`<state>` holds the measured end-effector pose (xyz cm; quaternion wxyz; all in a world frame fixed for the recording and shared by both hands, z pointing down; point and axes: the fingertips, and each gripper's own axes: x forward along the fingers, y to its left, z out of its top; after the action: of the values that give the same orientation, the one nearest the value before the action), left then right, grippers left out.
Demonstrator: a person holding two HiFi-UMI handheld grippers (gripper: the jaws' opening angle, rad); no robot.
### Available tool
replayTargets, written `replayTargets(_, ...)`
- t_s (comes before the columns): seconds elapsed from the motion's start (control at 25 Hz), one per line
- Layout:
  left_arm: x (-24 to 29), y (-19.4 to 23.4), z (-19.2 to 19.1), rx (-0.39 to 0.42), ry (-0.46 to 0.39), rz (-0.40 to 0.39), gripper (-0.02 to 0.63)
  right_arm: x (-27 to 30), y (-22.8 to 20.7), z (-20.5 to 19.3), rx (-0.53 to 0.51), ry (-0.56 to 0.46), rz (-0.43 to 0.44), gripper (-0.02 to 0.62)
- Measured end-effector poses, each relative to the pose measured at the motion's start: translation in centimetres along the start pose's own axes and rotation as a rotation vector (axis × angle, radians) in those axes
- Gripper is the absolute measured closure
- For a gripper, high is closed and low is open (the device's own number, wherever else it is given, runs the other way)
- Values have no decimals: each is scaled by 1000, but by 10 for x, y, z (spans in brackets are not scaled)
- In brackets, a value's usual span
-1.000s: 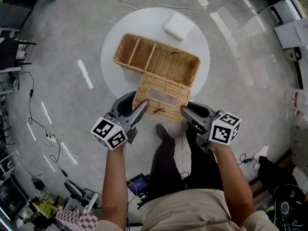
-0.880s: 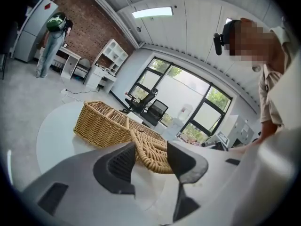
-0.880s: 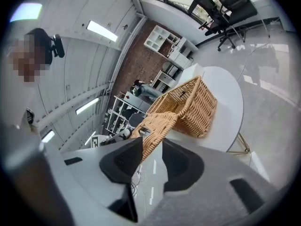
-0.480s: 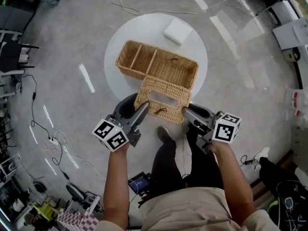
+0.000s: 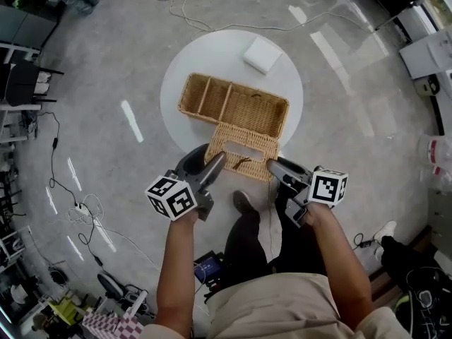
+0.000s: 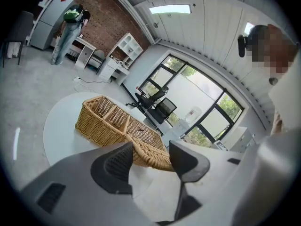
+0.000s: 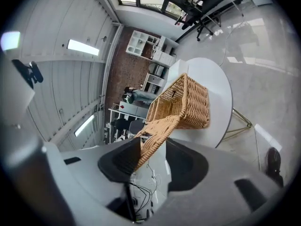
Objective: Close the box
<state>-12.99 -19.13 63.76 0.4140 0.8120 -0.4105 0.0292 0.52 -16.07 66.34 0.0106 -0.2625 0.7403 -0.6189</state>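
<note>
A wicker box (image 5: 233,104) with dividers stands open on the round white table (image 5: 205,58). Its wicker lid (image 5: 244,150) hangs over the table's near edge toward me. My left gripper (image 5: 207,159) is at the lid's left corner and my right gripper (image 5: 274,169) at its right corner. In the left gripper view the lid's rim (image 6: 143,147) lies between the jaws of the left gripper (image 6: 151,149), which have just been opening, and a gap shows beside it. In the right gripper view the lid's edge (image 7: 157,133) rests against one pad of the right gripper (image 7: 153,147); those jaws have also just been opening.
A flat white block (image 5: 263,54) lies at the table's far right. Cables (image 5: 191,6) run over the grey floor beyond the table. My legs and a shoe (image 5: 244,203) are under the lid. A person (image 6: 70,32) stands far off by a brick wall.
The gap between the left gripper's jaws has widened round the lid's rim, and the right gripper's slightly too. Both grippers have rolled a little. The box has stayed put.
</note>
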Motion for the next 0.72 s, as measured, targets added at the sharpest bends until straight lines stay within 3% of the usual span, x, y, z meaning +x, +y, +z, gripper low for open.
replayTargets(0.2, -3, -3, 5, -40, -2, 21, 387, -2, 3, 2, 35, -17, 20, 451)
replayTargets(0.44, -12, -12, 7, -79, -21, 28, 380, -12, -8, -7, 209, -66, 22, 424)
replayTargets(0.72, -10, -15, 17, -116, -44, 42, 377, -15, -1, 1, 183, -81, -1, 413)
